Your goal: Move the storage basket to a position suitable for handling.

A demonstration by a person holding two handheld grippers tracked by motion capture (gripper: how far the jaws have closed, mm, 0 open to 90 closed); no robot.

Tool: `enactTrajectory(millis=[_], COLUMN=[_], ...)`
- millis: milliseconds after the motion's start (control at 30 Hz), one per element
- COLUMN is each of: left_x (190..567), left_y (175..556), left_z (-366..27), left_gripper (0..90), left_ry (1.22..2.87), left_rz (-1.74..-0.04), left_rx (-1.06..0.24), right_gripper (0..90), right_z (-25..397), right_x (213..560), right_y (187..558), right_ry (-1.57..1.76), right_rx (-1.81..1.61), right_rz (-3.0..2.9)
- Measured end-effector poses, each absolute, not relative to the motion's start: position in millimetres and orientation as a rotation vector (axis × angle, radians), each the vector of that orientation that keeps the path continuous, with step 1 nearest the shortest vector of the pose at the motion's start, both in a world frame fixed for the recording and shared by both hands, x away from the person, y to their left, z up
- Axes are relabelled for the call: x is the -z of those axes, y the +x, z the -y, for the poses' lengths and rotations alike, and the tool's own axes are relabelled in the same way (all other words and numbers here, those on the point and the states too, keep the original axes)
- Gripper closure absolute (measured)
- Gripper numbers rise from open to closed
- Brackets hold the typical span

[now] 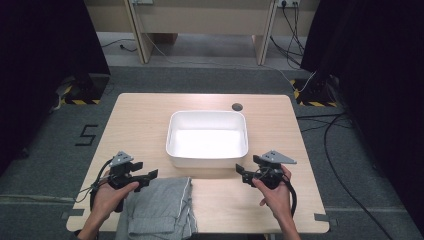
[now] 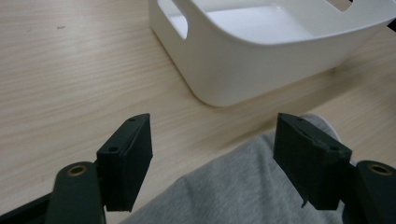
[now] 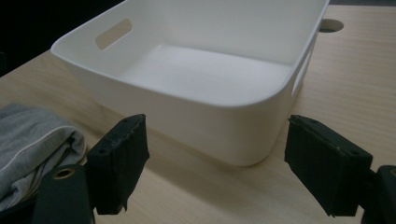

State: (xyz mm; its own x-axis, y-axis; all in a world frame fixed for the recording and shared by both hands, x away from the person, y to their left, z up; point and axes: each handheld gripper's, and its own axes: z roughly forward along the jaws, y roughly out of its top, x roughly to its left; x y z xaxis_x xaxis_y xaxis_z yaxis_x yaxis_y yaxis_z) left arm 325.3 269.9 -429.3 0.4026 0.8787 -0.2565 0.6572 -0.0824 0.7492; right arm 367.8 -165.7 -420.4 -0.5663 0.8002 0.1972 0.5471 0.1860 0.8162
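The grey cloth (image 1: 160, 207) lies folded on the bench (image 1: 280, 125) just in front of the white tub (image 1: 207, 137), toward its left corner. The left tongs (image 1: 148, 176) hover wide over its near-tub edge; the right tongs (image 1: 241, 172), also wide and empty, face the tub's right corner. Best to pinch a thick folded edge, not one layer, so it lifts whole.

The white tub (image 1: 207, 138) stands mid-table (image 1: 140, 115), just ahead of both tongs. Bare wood lies open on either side of it, and the folded grey cloth (image 1: 159, 207) covers the near-left part.
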Motion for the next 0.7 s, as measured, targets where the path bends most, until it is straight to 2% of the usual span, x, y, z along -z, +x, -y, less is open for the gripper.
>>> enactTrajectory(millis=[333, 700], left_x=[446.3, 457.0], left_y=[295.0, 262.7], left_z=[-287.1, -302.4], left_gripper=[26.4, 24.7], left_ry=[1.857, 1.842], left_rz=[-1.369, -1.405], left_rx=[-0.356, -0.341], right_gripper=[20.4, 21.0], right_z=[144.0, 119.0], right_x=[443.1, 450.5], right_y=[354.0, 347.8], right_ry=[1.22, 1.167], right_rx=[-1.324, -1.333], right_rz=[-2.324, -2.398])
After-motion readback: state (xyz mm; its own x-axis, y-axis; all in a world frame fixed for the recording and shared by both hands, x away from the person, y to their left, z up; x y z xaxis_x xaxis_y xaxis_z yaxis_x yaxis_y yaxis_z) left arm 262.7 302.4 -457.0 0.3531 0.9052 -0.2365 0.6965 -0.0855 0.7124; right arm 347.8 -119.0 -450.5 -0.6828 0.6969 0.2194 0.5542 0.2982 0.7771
